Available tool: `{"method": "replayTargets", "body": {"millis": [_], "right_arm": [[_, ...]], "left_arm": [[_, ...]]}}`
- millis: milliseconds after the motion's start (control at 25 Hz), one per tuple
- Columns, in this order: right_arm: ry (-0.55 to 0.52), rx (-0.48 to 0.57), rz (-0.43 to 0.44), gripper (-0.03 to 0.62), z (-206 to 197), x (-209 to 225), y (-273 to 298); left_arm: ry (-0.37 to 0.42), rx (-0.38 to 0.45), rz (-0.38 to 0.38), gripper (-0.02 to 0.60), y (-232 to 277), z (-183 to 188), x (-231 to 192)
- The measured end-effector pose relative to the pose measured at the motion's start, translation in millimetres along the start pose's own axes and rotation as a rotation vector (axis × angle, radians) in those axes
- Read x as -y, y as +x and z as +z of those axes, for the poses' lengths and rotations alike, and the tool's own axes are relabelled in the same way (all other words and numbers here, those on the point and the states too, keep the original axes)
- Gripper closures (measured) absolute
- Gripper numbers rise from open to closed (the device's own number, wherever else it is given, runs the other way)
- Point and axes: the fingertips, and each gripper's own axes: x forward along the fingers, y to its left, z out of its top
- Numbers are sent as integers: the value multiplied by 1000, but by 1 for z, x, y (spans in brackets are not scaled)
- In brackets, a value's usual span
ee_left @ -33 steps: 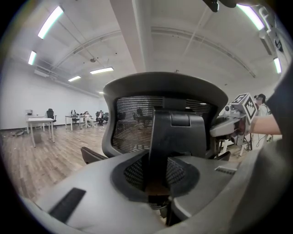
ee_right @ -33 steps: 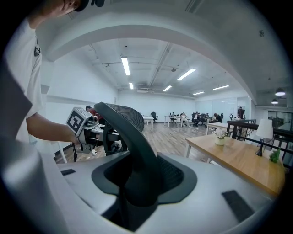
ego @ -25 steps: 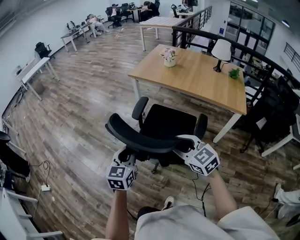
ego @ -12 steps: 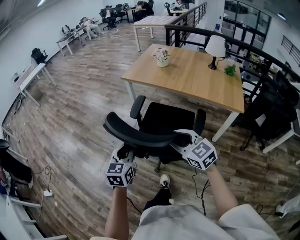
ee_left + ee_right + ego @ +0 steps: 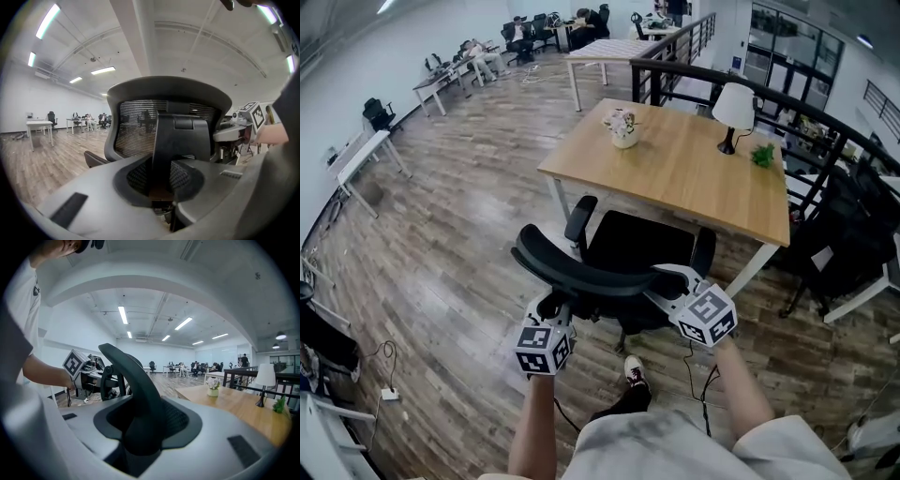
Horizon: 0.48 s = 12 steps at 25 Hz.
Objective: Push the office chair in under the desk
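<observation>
Office chair (image 5: 636,246) nearer desk (image 5: 694,173) than before; left claw (image 5: 555,314), right claw (image 5: 664,279) clenched on backrest (image 5: 581,269).

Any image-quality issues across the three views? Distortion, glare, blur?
Head view: sharp, but the wide-angle bend curves the desk edges, and there is sheen on the wood floor. Left gripper view: fisheye circle with black corners; the left gripper body is soft near the lens, the office chair mesh fairly crisp. Right gripper view: same vignette; ceiling strip lights blown out, chair back a dark silhouette.
</observation>
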Motion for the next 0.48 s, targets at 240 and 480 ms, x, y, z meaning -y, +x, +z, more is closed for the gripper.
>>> {"method": "replayTargets", "body": {"millis": [240, 480], "right_arm": [[5, -8, -8, 396, -5, 39, 9], [15, 12, -10, 393, -2, 82, 13]], "left_arm": [[-6, 0, 1, 517, 40, 5, 1], [7, -5, -14, 515, 78, 18, 10]]}}
